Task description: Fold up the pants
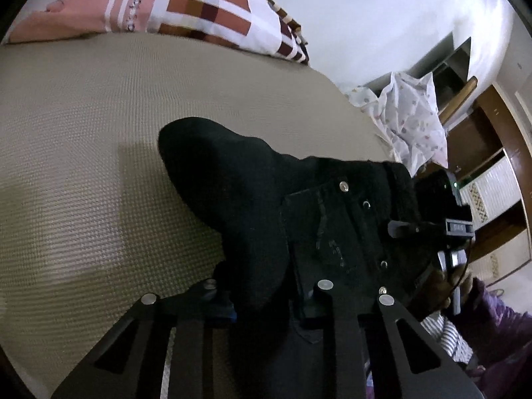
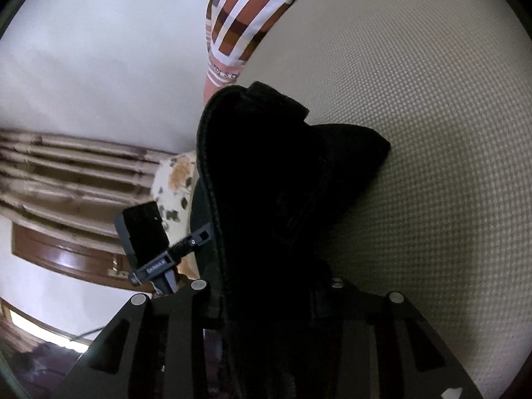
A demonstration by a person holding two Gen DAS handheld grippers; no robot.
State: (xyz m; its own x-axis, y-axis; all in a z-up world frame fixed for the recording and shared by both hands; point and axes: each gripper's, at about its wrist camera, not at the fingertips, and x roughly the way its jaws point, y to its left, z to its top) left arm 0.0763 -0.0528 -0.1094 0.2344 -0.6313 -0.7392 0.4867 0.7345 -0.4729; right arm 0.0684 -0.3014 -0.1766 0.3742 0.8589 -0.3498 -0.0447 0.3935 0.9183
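Clearly the black heavy-cotton pants [image 1: 266, 199] are lifted off the beige waffle-textured bed [image 1: 99, 153], hanging bunched between the two tools near the bed's side edge. In the left wrist view the waistband end with its metal rivets faces the camera, and the left gripper [image 1: 266, 302] has cloth running down between its fingers; it looks to be pinching the pants, though the dark fabric hides the fingertips. In the right wrist view the right gripper [image 2: 269, 296] likewise has a thick seam of the pants passing between its fingers, apparently clamped on it. A striped pink, white and brown pillow [image 1: 199, 10] lies at the bed's far edge, well apart from the garment.

My judgement is that this is the early stage: the garment is held up, not yet laid flat or folded. The next move calls for drawing both grips apart to stretch the waistband, then lowering the pants flat onto the bed's middle before bringing one leg over the other.
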